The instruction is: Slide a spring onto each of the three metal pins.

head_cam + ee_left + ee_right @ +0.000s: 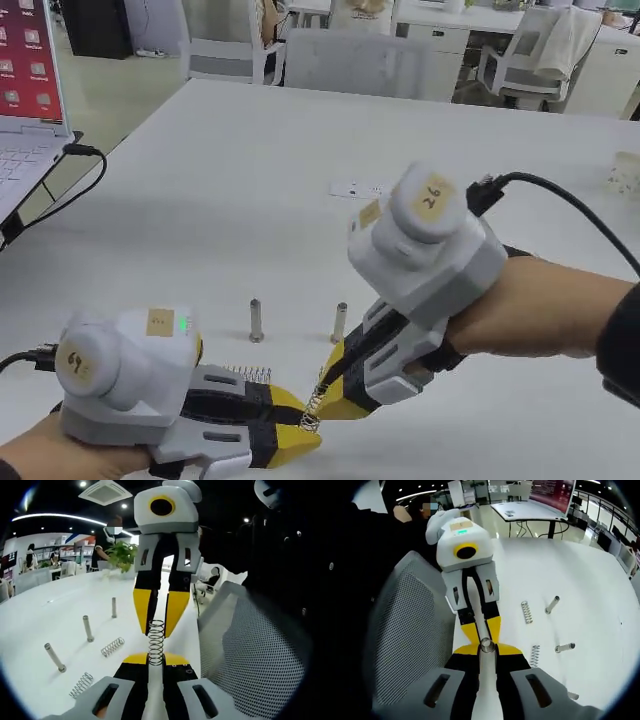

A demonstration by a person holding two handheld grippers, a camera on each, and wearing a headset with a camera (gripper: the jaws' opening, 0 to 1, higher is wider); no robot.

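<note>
Plainly barely begun: zero of three pins sprung.

Widest first, in the left gripper view: the broad white workbench top (45,615), spreading off toward 9 o'clock.

Next in size, the grey-and-white left gripper (155,659) with yellow-tipped black jaws, rising from 6 o'clock. Facing it tip to tip from 12 o'clock, the matching right gripper (158,630). Both drawn narrow, each pinching one end of a single coiled steel wire spring (156,642) standing between them. Cannot tell which pair truly bears it. Reads as a handover or a re-grip, judging by that.

Smaller again, three slim upright grey metal pins, fanned between 9 and 11 o'clock of the held coil: the nearest pin (54,656), the middle pin (88,628), the farthest pin (114,607). All bare, with no coil around any.

Smallest, two spare springs lying flat on the top. First spare spring (112,646) at 9 o'clock of the held one, near the middle pin yet apart from it. Second spare spring (81,684) at 8 o'clock, near the nearest pin, not touching.

Leaves everything: settle the grip, lower the held coil over a pin, then fetch and thread both spares.
</note>
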